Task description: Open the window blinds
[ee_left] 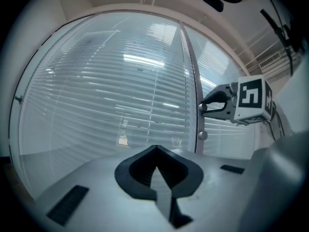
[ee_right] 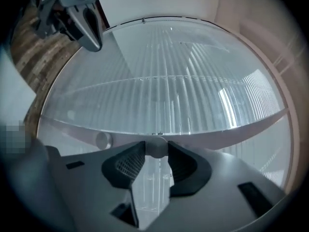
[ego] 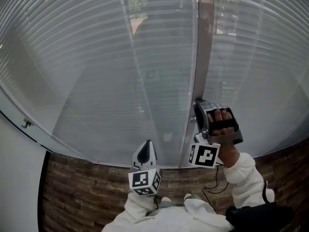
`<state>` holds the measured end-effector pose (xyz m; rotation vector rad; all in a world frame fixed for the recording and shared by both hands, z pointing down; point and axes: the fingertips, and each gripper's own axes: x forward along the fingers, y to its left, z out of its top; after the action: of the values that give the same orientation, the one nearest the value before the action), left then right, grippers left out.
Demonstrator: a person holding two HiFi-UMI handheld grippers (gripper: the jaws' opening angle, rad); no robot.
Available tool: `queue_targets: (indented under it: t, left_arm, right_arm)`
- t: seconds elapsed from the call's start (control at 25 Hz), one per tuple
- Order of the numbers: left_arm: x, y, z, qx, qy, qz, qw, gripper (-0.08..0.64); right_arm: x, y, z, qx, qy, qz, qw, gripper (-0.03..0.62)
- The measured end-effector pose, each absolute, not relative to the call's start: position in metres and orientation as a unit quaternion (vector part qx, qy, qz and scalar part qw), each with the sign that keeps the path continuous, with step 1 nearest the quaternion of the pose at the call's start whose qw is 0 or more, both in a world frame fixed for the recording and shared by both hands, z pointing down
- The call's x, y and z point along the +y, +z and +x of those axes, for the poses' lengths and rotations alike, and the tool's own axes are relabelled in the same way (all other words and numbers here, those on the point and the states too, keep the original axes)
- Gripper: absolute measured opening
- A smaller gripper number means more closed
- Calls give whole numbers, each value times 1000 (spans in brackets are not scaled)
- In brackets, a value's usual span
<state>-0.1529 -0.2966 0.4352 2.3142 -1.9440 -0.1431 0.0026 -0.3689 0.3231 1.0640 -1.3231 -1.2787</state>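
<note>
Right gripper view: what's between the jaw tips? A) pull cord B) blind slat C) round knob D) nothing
C: a pale round knob on the window's frame post sits between the spread jaws of the right gripper.

A wide window (ego: 111, 81) fills the wall. Its panes are hung with pale horizontal blinds (ego: 256, 71) and parted by a grey upright frame post (ego: 205, 37). Soft daylight filters through, and green foliage (ego: 138, 1) shows dimly outside near the top. Bright streaks of light (ee_left: 142, 58) lie across the slats. Below the window is a brown brick-patterned surface (ego: 82, 202); whether it is wall or floor is unclear. A plain white wall (ego: 17, 178) adjoins on the left.
</note>
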Motion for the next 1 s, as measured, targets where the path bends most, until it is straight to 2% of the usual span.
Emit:
queue_targets:
  t: [0.28, 0.44, 0.6, 0.8, 1.0]
  left_arm:
    - [-302, 441, -148, -634, -51, 769, 64, 2]
    - [-301, 442, -147, -632, -53, 771, 60, 2]
    - [-302, 442, -153, -636, -55, 767, 61, 2]
    - [-304, 438, -157, -636, -58, 767, 56, 2]
    - [-299, 443, -159, -633, -54, 770, 56, 2]
  right_arm:
    - [-369, 327, -3, -486, -565, 390, 542, 143]
    - [-368, 324, -7, -589, -478, 430, 490, 135]
    - [-369, 315, -7, -710, -326, 510, 360, 135]
    - [-374, 304, 0, -812, -94, 563, 119, 133]
    - [-375, 306, 14, -818, 100, 557, -103, 132]
